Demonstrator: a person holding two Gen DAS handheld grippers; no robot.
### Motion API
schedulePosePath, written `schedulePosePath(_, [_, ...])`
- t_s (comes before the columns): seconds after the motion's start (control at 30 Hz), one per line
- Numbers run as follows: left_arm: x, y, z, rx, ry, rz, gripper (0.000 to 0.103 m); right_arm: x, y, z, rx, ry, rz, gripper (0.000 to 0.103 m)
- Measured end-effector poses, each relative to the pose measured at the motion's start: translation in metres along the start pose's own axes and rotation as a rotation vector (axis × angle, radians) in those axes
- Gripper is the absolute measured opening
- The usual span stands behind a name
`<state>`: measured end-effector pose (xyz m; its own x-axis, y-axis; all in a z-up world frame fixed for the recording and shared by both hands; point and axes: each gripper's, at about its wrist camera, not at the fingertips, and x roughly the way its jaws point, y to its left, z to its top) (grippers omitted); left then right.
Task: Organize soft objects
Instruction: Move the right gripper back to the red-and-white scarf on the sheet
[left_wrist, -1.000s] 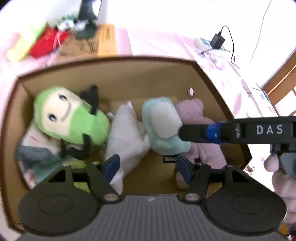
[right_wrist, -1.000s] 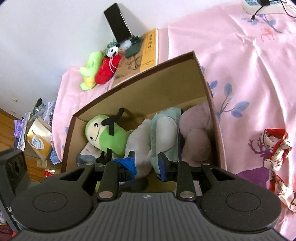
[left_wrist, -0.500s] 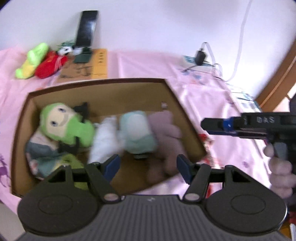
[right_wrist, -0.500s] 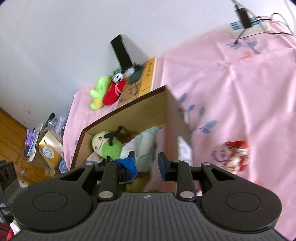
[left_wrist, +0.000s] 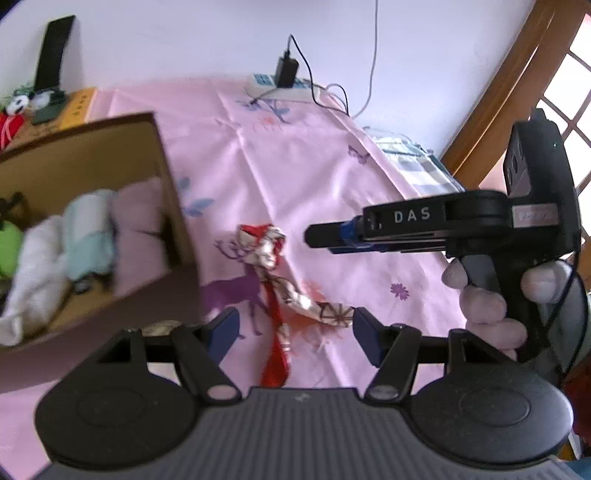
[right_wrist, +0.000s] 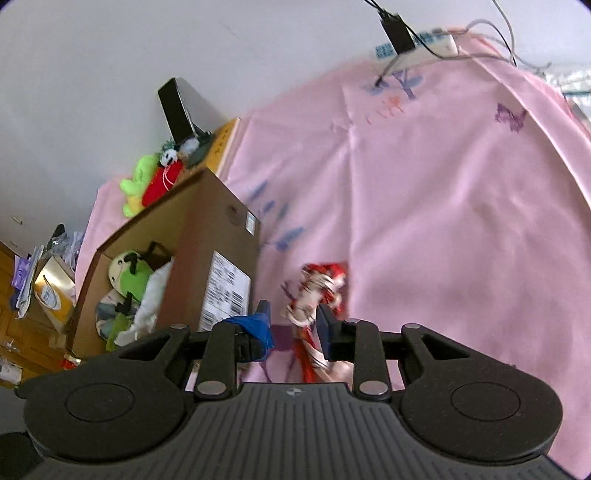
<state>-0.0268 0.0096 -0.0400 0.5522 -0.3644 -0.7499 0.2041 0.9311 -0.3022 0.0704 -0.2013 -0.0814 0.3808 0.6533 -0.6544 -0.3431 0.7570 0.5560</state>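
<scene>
A red-and-cream patterned scarf lies on pink printed cloth; the cardboard box is brown.

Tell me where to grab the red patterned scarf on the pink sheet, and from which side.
Grip the scarf at its bunched, knotted end, farthest from the camera: it stands thickest there, while the tail lies flat on the sheet. Come from above, fingers across the bunch. The right hand-held gripper already looks close, and the box stands to the left.

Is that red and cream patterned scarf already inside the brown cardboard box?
No, the red and cream patterned scarf lies on the pink sheet, outside the brown cardboard box.
</scene>
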Motion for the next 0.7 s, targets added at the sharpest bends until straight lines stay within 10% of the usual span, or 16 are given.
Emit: schedulePosePath(0.7, [0.102,-0.020,-0.007,0.009,-0.022,0.203,0.064,0.057,-0.027,0.023,0.041,0.153,0.072,0.011])
